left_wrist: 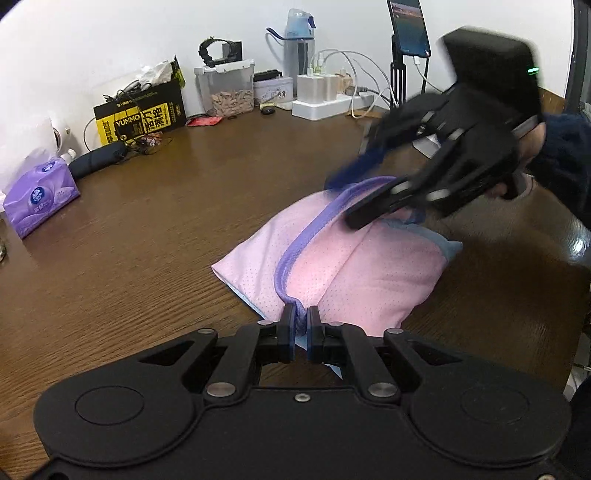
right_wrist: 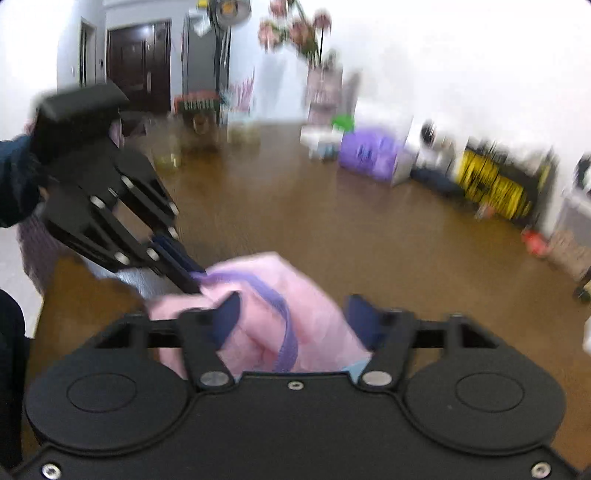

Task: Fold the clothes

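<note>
A pink mesh garment point(left_wrist: 351, 266) with purple trim point(left_wrist: 295, 251) lies bunched and partly folded on the brown wooden table point(left_wrist: 147, 240). My left gripper point(left_wrist: 302, 317) is shut on the purple trim at the garment's near edge. The right wrist view shows that same gripper point(right_wrist: 195, 280) pinching the trim. My right gripper point(left_wrist: 343, 199) hovers over the far end of the garment, blurred, held by a hand in a dark sleeve point(left_wrist: 565, 155). In its own view the right gripper point(right_wrist: 293, 301) has its jaws apart, with the pink garment point(right_wrist: 321, 306) loose between them.
Along the wall stand a purple tissue pack point(left_wrist: 40, 199), a yellow-black box point(left_wrist: 140, 118), a clear container point(left_wrist: 229, 92), a water bottle point(left_wrist: 299, 48), a power strip with chargers point(left_wrist: 325, 99) and a phone on a stand point(left_wrist: 410, 26). Bare tabletop lies left of the garment.
</note>
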The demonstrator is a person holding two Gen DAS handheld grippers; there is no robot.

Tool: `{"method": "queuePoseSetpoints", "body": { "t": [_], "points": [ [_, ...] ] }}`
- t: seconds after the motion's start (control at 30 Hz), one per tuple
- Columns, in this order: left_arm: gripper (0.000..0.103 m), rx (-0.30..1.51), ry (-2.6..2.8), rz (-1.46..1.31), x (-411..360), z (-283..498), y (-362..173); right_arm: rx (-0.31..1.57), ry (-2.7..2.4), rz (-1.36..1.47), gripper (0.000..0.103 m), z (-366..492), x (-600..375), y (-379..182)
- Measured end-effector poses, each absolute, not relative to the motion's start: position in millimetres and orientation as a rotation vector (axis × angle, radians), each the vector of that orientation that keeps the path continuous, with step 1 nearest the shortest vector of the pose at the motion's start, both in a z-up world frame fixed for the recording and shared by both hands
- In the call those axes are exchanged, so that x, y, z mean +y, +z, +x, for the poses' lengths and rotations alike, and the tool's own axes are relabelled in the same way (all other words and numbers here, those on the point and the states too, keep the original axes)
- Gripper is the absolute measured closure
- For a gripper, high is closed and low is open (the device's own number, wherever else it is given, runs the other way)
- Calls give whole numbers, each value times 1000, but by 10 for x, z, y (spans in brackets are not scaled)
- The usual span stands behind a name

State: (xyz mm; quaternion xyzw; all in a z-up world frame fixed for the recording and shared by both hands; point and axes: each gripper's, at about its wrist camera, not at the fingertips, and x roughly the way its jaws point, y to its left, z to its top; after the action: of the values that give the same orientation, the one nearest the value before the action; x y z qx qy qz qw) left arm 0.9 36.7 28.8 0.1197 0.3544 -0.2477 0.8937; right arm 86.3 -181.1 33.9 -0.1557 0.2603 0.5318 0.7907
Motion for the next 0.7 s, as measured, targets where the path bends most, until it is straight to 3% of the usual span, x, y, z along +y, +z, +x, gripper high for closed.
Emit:
{"method": "queuePoseSetpoints", "body": {
  "t": [0.07, 0.17, 0.23, 0.3, 0.43, 0.47, 0.6, 0.67, 0.7],
  "points": [
    [95, 732, -513, 214, 421, -4, 327, 536, 1175, -318, 85, 884, -1774, 329],
    [86, 712, -539, 107, 607, -23, 491, 464, 1233, -353, 87, 725, -1811, 419],
    [62, 661, -511, 32, 728, -32, 648, 438, 1284, -383, 87, 565, -1859, 471],
    [50, 620, -489, 17, 732, -32, 736, 452, 1314, -452, 87, 412, -1873, 450],
    [48, 664, -466, 96, 390, 39, 609, 514, 1340, -571, 86, 185, -1856, 307],
    [48, 689, -464, 136, 273, 52, 530, 519, 1332, -602, 83, 120, -1864, 272],
    [48, 746, -477, 238, 24, -3, 289, 487, 1343, -536, 51, 55, -2024, 415],
    [45, 736, -468, 259, 22, -28, 254, 408, 1289, -446, 40, 117, -2172, 526],
    [40, 729, -463, 266, 26, -32, 248, 411, 1238, -443, 39, 186, -2159, 518]
  ]
}}
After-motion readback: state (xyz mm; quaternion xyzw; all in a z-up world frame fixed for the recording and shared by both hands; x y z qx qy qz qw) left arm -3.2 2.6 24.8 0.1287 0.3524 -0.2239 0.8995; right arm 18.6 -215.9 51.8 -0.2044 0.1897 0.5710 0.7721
